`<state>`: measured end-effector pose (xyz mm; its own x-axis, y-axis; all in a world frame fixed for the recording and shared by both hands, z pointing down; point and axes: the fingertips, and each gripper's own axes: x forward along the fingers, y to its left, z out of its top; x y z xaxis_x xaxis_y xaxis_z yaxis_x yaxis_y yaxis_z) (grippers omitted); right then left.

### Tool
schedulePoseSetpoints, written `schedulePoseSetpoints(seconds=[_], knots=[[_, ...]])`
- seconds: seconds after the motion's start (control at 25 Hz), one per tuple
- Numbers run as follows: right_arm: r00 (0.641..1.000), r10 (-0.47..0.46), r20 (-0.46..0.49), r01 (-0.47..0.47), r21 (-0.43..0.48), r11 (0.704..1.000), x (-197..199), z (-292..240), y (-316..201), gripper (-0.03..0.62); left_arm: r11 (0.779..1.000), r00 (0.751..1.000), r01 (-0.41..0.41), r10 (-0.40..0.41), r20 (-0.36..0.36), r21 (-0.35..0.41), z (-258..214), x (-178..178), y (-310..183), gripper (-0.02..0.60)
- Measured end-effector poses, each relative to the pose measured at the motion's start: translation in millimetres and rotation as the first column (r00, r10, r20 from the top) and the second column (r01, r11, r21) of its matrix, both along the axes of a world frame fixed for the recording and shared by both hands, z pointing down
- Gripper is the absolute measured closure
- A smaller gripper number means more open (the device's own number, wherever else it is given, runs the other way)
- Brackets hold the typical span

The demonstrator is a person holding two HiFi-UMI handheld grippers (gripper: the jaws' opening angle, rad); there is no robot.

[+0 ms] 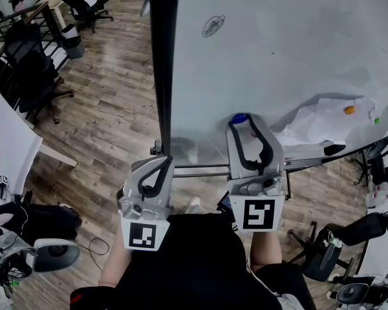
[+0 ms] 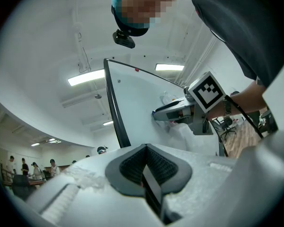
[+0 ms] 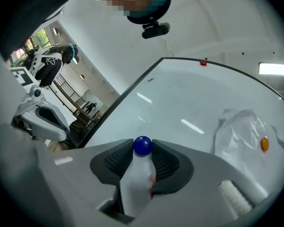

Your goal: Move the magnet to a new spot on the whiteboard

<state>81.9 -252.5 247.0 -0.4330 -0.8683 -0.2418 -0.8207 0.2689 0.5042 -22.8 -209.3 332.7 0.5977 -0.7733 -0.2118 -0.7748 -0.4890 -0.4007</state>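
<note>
A small round blue magnet (image 3: 142,145) sits between the pads of my right gripper (image 3: 142,148), which is shut on it. In the head view the same blue magnet (image 1: 238,118) shows at the tip of the right gripper (image 1: 242,124), close in front of the lower part of the whiteboard (image 1: 278,57); whether it touches the board I cannot tell. My left gripper (image 1: 160,165) hangs beside the board's black left frame (image 1: 163,76), its jaws shut with nothing between them (image 2: 146,170). The left gripper view also catches the right gripper (image 2: 155,113) pointing at the whiteboard (image 2: 137,103).
A crumpled white sheet (image 1: 323,123) is stuck to the board with an orange magnet (image 1: 350,110) and a green one (image 1: 376,120). A scribble (image 1: 213,25) marks the upper board. A red magnet (image 3: 203,63) sits near its top edge. Office chairs (image 1: 32,76) stand on the wooden floor.
</note>
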Motion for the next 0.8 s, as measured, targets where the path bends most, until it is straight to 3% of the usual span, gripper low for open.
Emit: schedulePoseSetpoints(seconds=[0.8], knots=[[0.993, 0.112, -0.043, -0.113, -0.004, 0.994, -2.5, 1.7, -2.9, 0.468, 1.000, 1.000, -0.005, 0.005, -0.003, -0.011, 2.8, -5.4, 0.6, 0.580]])
